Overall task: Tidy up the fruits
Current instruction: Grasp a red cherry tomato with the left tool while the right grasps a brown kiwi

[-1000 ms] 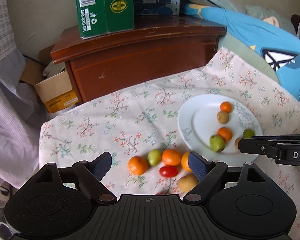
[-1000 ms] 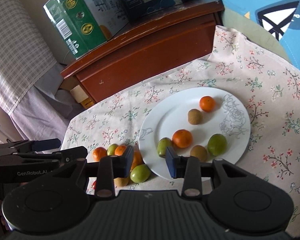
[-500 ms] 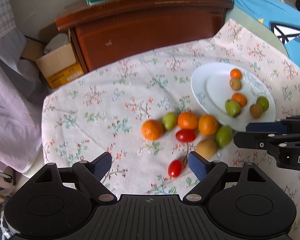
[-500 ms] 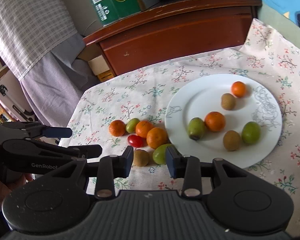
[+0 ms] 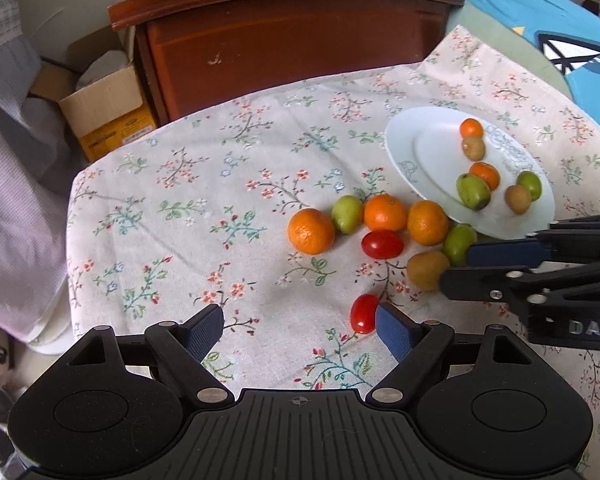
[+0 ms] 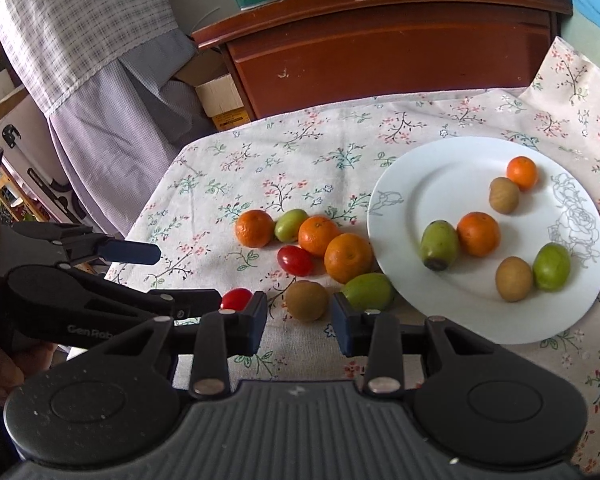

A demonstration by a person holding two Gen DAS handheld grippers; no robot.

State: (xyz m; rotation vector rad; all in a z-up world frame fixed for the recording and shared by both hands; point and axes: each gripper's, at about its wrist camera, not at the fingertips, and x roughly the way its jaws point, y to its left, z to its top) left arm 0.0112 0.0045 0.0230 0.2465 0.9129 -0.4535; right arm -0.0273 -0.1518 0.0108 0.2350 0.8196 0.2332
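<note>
— White plate [image 6: 404, 184], on floral cloth [image 5: 188, 208]: contents?
— Two mandarins, two kiwis, two green fruits. Left of plate: three mandarins, two green fruits, kiwi [image 6: 306, 300], cherry tomato [image 6: 295, 260]; second tomato [image 5: 364, 313] nearer the grippers.
— Left gripper [image 5: 299, 327]?
— Fingers wide apart, empty, tomato beside right pad.
— Right gripper [image 6: 299, 322]?
— Fingers narrowly apart, gripping nothing, kiwi just beyond.

We note the left hand-held gripper [image 5: 299, 326] wide apart over the floral table [image 5: 172, 216]; a small red tomato [image 5: 364, 313] lies just beside its right finger [image 5: 394, 336].
</note>
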